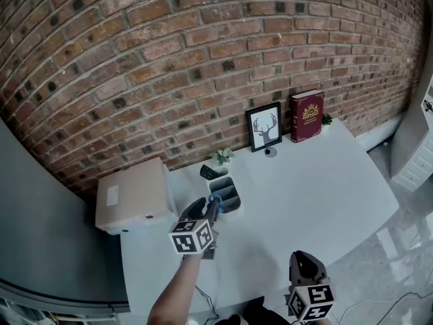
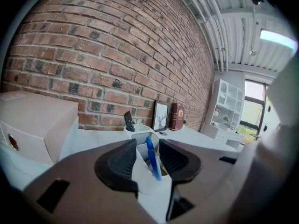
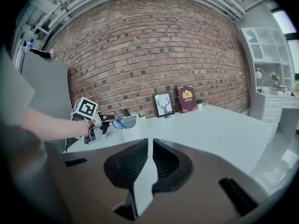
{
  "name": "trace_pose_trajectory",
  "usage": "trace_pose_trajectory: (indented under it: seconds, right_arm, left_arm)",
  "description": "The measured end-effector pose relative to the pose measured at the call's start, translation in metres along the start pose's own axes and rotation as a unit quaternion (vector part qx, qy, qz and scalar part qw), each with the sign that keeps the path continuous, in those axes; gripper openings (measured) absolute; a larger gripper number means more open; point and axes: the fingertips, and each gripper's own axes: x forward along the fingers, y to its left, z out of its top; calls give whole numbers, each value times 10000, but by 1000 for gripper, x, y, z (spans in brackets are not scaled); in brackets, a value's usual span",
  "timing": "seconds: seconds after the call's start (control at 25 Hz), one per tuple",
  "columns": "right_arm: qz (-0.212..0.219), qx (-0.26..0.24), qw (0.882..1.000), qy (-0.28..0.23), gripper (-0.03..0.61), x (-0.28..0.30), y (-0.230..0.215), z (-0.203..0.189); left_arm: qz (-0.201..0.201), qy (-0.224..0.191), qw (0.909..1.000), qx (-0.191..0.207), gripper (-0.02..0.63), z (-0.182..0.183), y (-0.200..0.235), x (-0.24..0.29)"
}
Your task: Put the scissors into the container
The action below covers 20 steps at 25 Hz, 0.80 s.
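Right gripper (image 3: 150,148): nearest the person and well short of the container. Its fingers are almost together and nothing is between them. It has no part in this step.

Left gripper (image 2: 147,143): at the near end of the pale grey compartmented container (image 1: 234,207). Its fingers are spread wide, one on each side of the handle, and the pads are not pressing on it.

Blue-handled scissors (image 2: 152,162): they appear to stand in the container's near compartment, handle up. How deep the blades sit is hidden.

Step in hand, as I judge it, is letting go and clearing out.
- Keep the fingers wide.
- Draw back along the line away from the container, not sideways, so neither pad hooks the blue handle.
- The container looks light, so a snag could tip it.

Beyond the container: small potted plant (image 1: 222,156) just behind it, then a framed deer picture (image 1: 264,126) further along the white surface (image 1: 318,188) by the brick wall.
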Motion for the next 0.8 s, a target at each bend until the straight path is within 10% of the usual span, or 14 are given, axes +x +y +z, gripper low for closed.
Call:
trace_pose_trajectory:
  seconds: [0.8]
  right_arm:
    - [230,-187,9995,-76,29,-5,24,2]
  left_arm:
    - [355,331,9974,531,109,-53,-16,-87]
